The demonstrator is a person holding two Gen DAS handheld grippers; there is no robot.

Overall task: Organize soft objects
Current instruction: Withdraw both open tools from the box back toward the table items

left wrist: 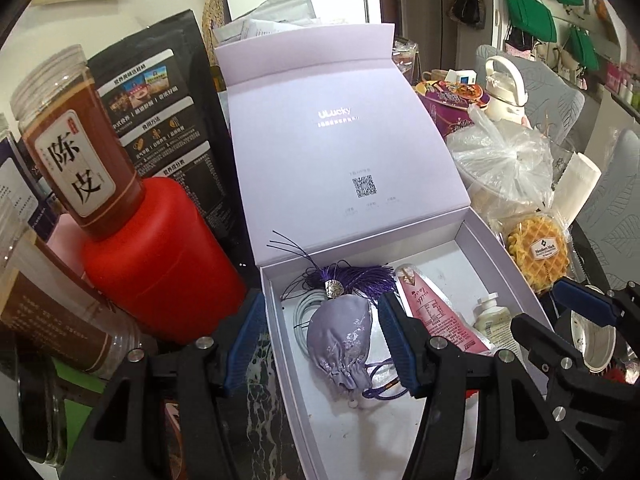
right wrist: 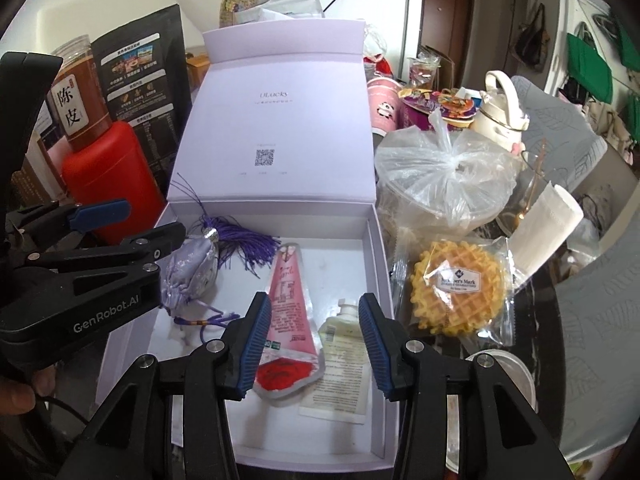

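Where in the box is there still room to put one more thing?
The open lavender gift box has bare floor at the back right, behind the small cream squeeze pouch, and along the front wall. The left is crowded by the lilac embroidered sachet with purple tassel; the pink spouted pouch fills the middle.

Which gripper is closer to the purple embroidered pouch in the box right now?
Left. The left gripper is open with the purple embroidered pouch between its fingers. The right gripper hovers open over the pink packet, off to the pouch's right.
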